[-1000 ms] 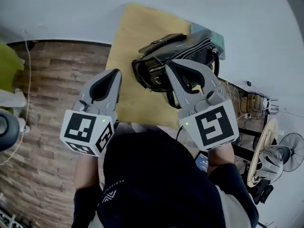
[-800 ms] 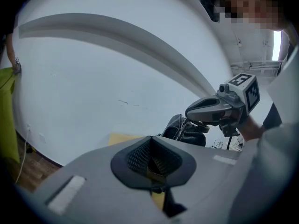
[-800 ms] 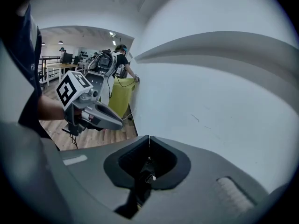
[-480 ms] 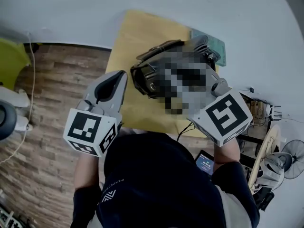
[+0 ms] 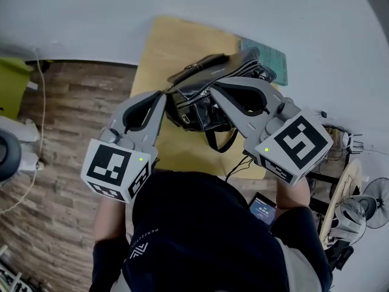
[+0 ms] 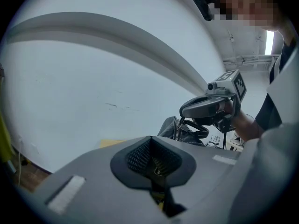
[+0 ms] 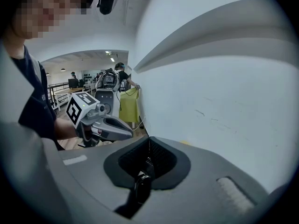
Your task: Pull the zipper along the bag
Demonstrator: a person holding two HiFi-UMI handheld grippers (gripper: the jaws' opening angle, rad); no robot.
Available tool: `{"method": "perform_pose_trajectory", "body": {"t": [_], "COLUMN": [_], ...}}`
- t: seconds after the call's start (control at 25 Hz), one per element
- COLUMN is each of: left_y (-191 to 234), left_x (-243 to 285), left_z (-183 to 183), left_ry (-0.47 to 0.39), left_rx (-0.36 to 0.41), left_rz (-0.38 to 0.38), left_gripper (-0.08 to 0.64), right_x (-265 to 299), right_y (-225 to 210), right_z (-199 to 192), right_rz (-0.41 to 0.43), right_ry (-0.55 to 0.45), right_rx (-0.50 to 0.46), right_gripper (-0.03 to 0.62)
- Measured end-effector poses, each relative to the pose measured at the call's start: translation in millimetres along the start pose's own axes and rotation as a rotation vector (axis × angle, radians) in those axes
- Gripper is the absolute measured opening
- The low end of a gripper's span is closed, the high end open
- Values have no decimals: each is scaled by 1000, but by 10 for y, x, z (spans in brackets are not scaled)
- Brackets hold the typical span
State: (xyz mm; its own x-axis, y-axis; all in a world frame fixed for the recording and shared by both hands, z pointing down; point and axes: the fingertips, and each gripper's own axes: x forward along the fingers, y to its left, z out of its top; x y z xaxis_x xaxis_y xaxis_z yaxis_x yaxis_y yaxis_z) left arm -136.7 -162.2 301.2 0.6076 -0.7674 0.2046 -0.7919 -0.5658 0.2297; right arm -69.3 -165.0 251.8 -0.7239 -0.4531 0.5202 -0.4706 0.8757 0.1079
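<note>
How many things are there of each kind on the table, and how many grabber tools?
Grippers: 2, the left gripper and the right gripper
Black bag: 1
Yellow mat: 1
Green mat: 1
Total: 5

The left gripper (image 5: 159, 97) has slid in on the bag (image 5: 194, 105). A second ago a strip of yellow table (image 5: 164, 47) showed between them, and now its tip sits right at the bag's left end. The right gripper (image 5: 214, 89) has rolled and swung: it pointed up across the bag, now it lies slanted with its tip aimed left and its marker cube (image 5: 298, 142) out to the right. The strap loop (image 5: 223, 143) it was covering now shows below the bag.
</note>
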Motion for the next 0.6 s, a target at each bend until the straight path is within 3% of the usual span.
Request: {"method": "perform_pose_trajectory", "body": {"t": [0.32,0.6], "left_y": [-81,-176], "left_x": [117,187], "left_z": [46,115], "left_ry": [1,21], "left_rx": [28,10], "left_rz": [-13,-49], "left_gripper": [12,52], "right_x": [-76,-110], "right_y": [-164,-250], "right_z": [-47,-103], "right_rz": [44,72], "right_ry": [-28,-24], "right_rx": [90,117], "right_gripper": [9,9]}}
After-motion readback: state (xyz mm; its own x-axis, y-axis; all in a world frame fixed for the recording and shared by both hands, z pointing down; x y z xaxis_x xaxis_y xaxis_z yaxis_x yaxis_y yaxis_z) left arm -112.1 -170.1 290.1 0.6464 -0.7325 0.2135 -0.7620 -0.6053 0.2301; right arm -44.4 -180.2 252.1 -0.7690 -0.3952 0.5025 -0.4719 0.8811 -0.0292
